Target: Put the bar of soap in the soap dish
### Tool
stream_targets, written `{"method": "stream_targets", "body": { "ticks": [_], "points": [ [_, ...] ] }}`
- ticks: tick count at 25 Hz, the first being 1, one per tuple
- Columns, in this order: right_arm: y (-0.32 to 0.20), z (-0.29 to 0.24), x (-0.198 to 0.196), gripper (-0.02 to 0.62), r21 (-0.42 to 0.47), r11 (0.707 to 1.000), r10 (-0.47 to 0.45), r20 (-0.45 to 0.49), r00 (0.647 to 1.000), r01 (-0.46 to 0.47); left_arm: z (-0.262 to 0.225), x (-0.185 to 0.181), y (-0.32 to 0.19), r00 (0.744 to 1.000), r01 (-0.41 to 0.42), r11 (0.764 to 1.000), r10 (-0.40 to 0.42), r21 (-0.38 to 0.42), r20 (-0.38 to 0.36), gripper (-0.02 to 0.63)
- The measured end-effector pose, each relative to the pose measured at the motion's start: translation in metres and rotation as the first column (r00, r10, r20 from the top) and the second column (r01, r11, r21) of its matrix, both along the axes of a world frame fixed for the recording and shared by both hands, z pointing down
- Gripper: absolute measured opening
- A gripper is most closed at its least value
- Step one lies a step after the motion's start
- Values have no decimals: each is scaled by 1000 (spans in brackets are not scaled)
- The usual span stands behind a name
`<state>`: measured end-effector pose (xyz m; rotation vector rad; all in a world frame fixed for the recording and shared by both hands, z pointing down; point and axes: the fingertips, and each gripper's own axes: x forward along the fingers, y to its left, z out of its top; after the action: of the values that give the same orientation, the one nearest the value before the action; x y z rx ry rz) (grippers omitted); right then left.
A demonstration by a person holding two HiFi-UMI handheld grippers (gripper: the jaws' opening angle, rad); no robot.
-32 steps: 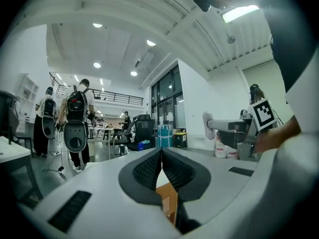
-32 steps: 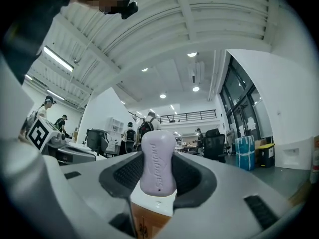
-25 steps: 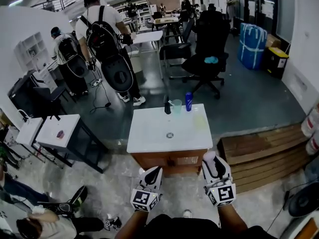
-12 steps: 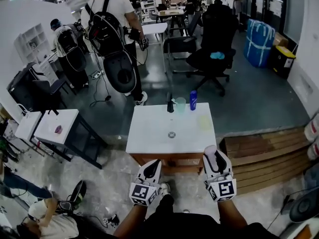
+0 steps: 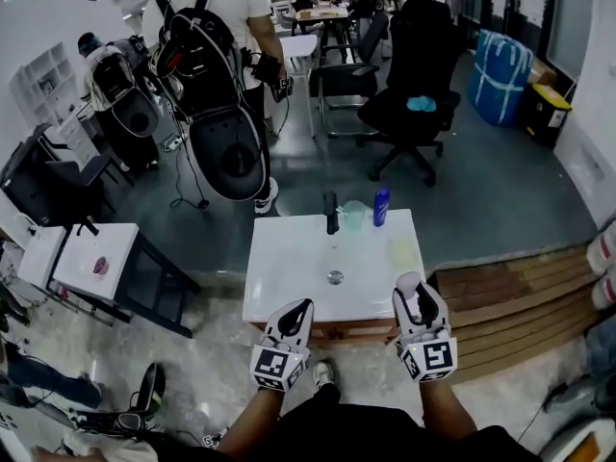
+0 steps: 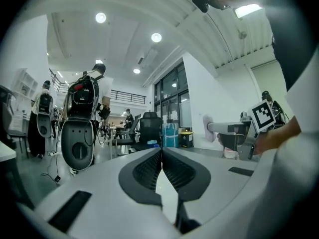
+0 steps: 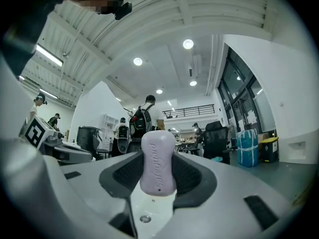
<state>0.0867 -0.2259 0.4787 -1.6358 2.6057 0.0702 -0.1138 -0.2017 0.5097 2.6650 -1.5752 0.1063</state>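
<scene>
Soap bar point(image 7: 158, 166), pale purple, is pinched between the right gripper's point(image 5: 412, 296) jaws. They're clamped on its two flat faces, with it lying lengthwise along them and its far end poking out past the tips. The left gripper point(image 6: 162, 157) has its jaws pressed together on nothing.

Both grippers hang at the near edge of the white counter point(image 5: 279, 287), on the person's side of the drain point(image 5: 335, 277). The right one is off to the drain's right, the left one to its left.

What I take for the soap dish is the pale yellowish patch point(image 5: 402, 251) right of the drain and a bit beyond it, though it's too washed out to be sure. If that's it, I'd carry the bar straight forward over it, tip the jaws down, lower until the bar rests flat, then let go. Dropped from height, it'd probably skid on that slick top.

The person's forearms point(image 5: 252, 417) come in low from the bottom of the head view, with wrists roughly level and the marker cubes point(image 5: 431, 359) facing up.
</scene>
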Motion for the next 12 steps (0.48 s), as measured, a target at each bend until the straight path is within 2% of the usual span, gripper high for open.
{"method": "stream_targets", "body": {
  "ticks": [8, 12],
  "points": [
    [-56, 15, -27, 190, -51, 996, 76, -44, 996, -78, 6, -27, -64, 998, -65, 998, 65, -24, -14, 20],
    [-83, 21, -27, 190, -70, 992, 101, -55, 993, -104, 11, -25, -93, 994, -107, 994, 106, -37, -32, 20]
  ]
}}
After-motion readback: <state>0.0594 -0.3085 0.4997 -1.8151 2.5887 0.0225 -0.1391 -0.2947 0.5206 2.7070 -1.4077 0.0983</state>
